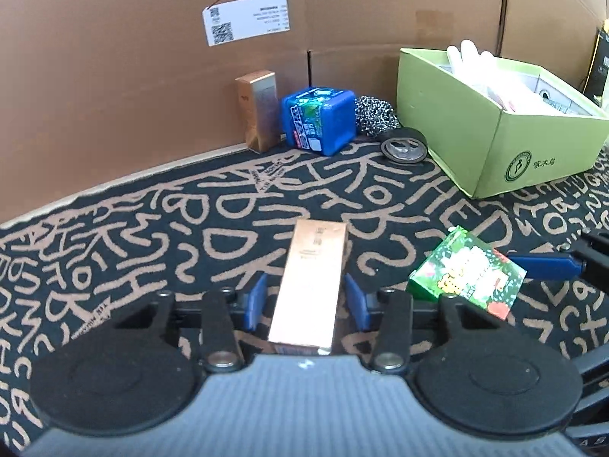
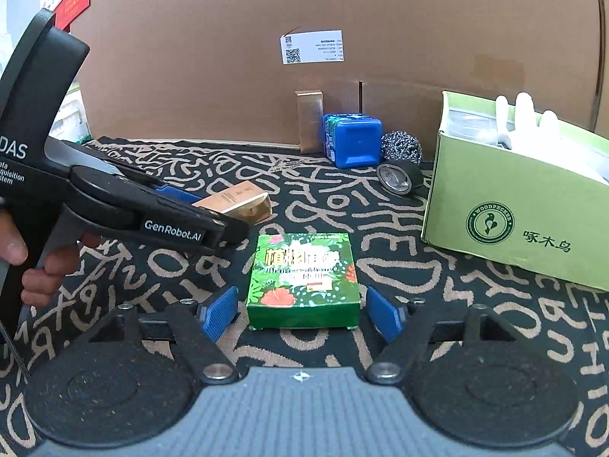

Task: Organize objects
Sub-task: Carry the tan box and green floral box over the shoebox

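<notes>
A long copper box (image 1: 310, 285) lies flat on the patterned cloth between the blue pads of my left gripper (image 1: 304, 299); the jaws are open, with a small gap on each side. It also shows in the right wrist view (image 2: 238, 202). A green floral box (image 2: 303, 278) lies between the wide-open pads of my right gripper (image 2: 302, 314), untouched; it also shows in the left wrist view (image 1: 466, 272). At the cardboard wall stand a second copper box (image 1: 260, 110), a blue cube box (image 1: 318, 120), a steel scourer (image 1: 375, 114) and a black tape roll (image 1: 404, 145).
A green open carton (image 1: 495, 141) with white items stands at the right. A cardboard wall (image 1: 152, 76) closes the back. The left hand-held gripper body (image 2: 114, 198) crosses the left of the right wrist view.
</notes>
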`<action>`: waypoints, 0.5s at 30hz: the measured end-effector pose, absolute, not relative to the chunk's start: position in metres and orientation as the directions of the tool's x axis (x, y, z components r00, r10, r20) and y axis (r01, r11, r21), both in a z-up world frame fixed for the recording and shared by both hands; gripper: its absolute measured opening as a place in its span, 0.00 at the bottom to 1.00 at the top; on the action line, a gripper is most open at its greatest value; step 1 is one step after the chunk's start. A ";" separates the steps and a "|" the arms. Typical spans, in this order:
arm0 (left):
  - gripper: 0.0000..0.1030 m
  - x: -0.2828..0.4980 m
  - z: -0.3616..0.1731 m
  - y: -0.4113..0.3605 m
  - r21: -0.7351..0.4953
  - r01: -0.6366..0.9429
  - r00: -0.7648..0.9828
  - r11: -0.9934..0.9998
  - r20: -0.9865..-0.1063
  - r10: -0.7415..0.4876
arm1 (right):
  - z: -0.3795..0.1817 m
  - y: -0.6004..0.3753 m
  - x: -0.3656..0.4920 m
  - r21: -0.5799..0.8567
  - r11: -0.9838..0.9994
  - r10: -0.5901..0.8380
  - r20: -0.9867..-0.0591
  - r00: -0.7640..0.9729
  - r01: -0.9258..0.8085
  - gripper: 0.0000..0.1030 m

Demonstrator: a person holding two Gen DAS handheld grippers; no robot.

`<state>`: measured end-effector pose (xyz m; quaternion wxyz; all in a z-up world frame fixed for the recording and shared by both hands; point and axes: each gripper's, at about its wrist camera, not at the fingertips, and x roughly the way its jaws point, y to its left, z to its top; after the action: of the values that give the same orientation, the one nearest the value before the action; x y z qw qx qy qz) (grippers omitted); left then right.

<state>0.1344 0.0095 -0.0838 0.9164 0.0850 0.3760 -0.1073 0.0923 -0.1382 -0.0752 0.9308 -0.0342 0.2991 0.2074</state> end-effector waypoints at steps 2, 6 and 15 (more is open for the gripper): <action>0.47 0.134 -0.085 0.007 0.095 0.256 0.701 0.962 -0.704 -0.117 | -0.074 -0.137 0.095 0.050 0.914 0.358 -0.568 0.741 -0.403 0.76; 0.44 0.134 -0.085 0.005 0.095 0.256 0.702 0.962 -0.702 -0.118 | -0.074 -0.133 0.097 0.038 0.910 0.360 -0.565 0.743 -0.412 0.76; 0.31 0.135 -0.086 0.003 0.072 0.258 0.698 0.963 -0.703 -0.135 | -0.076 -0.132 0.099 0.048 0.910 0.363 -0.573 0.735 -0.411 0.63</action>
<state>0.1353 0.0035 -0.0858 0.9178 0.0828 0.3733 -0.1071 0.0986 -0.1322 -0.0763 0.9305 -0.0409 0.2988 0.2080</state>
